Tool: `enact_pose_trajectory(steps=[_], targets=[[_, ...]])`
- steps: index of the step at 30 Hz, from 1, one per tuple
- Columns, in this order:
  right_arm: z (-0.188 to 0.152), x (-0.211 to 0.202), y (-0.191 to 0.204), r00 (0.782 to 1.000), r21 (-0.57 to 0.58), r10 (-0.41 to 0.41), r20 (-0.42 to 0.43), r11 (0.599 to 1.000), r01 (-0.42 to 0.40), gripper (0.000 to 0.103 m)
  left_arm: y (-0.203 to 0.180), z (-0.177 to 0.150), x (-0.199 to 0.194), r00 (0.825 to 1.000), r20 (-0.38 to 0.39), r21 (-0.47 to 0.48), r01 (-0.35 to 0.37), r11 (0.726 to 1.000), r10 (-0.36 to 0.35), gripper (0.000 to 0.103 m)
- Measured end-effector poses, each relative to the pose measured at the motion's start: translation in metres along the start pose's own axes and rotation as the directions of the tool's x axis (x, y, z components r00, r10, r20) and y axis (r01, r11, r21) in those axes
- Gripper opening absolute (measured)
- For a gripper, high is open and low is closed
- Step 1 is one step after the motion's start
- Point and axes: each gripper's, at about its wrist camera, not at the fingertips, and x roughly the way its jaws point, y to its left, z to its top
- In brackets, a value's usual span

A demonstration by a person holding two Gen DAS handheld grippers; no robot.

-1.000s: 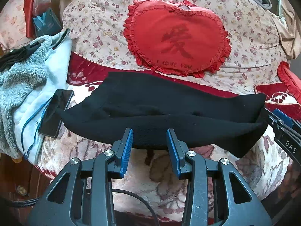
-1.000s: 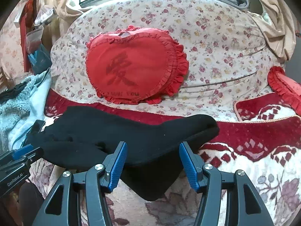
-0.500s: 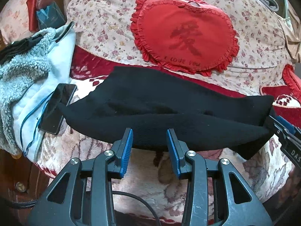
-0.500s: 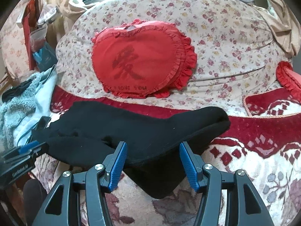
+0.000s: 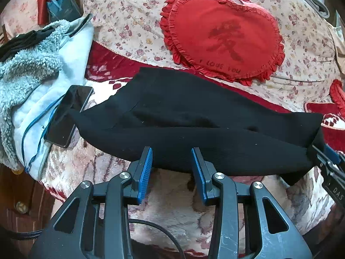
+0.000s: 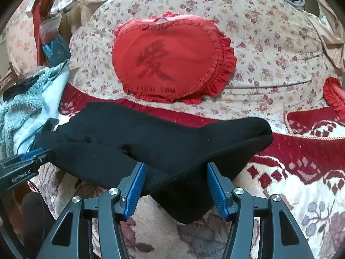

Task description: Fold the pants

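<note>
Black pants (image 5: 194, 127) lie folded lengthwise across a red and white patterned blanket; they also show in the right wrist view (image 6: 155, 146). My left gripper (image 5: 171, 158) is open, its blue pads at the near edge of the pants, nothing held. My right gripper (image 6: 175, 174) is open wider, its pads on either side of the pants' near edge at the right end. Each gripper shows at the edge of the other's view.
A red heart pillow (image 5: 224, 34) leans on a floral cushion (image 5: 129, 21) behind the pants. A black phone (image 5: 69, 114) lies on a fleece jacket (image 5: 32, 73) at the left, touching the pants' left tip. The blanket (image 6: 301, 172) extends to the right.
Both grippers have moved slightly forward toward the pants and stay open. The pants lie much as before.
</note>
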Motion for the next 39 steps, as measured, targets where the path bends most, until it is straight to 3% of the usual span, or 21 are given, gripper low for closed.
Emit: enact_pose_trajectory(steps=[8,17,22,28,33,36,37,38,39], targets=[[-0.026,0.005,-0.005,0.997,-0.012,0.031,-0.076,0.999,-0.032,0.056,0.017,-0.001,0.005,1.000,-0.021,-0.046,-0.003,0.999,0.002,0.036],[-0.034,-0.001,-0.026,0.993,0.085,0.094,-0.072,0.992,-0.088,0.056,0.068,-0.002,0.015,0.999,-0.046,-0.170,-0.036,0.985,0.028,0.036],[-0.030,-0.004,-0.029,0.993,0.113,0.106,-0.050,0.989,-0.100,0.056,0.095,0.002,0.024,0.999,-0.053,-0.279,-0.008,0.960,-0.007,0.036],[-0.018,-0.020,-0.058,0.998,0.240,0.069,0.013,0.968,-0.070,0.056,0.099,0.012,0.037,0.998,-0.054,-0.331,0.007,0.944,-0.027,0.037],[-0.005,-0.010,-0.080,0.995,0.357,0.102,0.006,0.929,-0.098,0.057,0.091,0.015,0.055,0.996,-0.088,-0.327,-0.002,0.945,-0.028,0.040],[0.002,0.007,-0.084,0.996,0.373,0.084,-0.020,0.925,-0.070,0.056,0.090,0.015,0.063,0.994,-0.105,-0.331,-0.008,0.943,-0.029,0.040],[0.003,0.017,-0.085,0.994,0.368,0.099,-0.040,0.927,-0.077,0.053,0.089,0.016,0.064,0.994,-0.106,-0.330,-0.010,0.944,-0.027,0.040],[0.002,0.024,-0.086,0.990,0.366,0.133,-0.046,0.925,-0.107,0.040,0.089,0.016,0.064,0.994,-0.106,-0.326,-0.013,0.945,-0.023,0.040],[0.001,0.029,-0.087,0.983,0.369,0.178,-0.040,0.917,-0.151,0.034,0.087,0.017,0.064,0.994,-0.106,-0.314,-0.018,0.949,-0.016,0.040]])
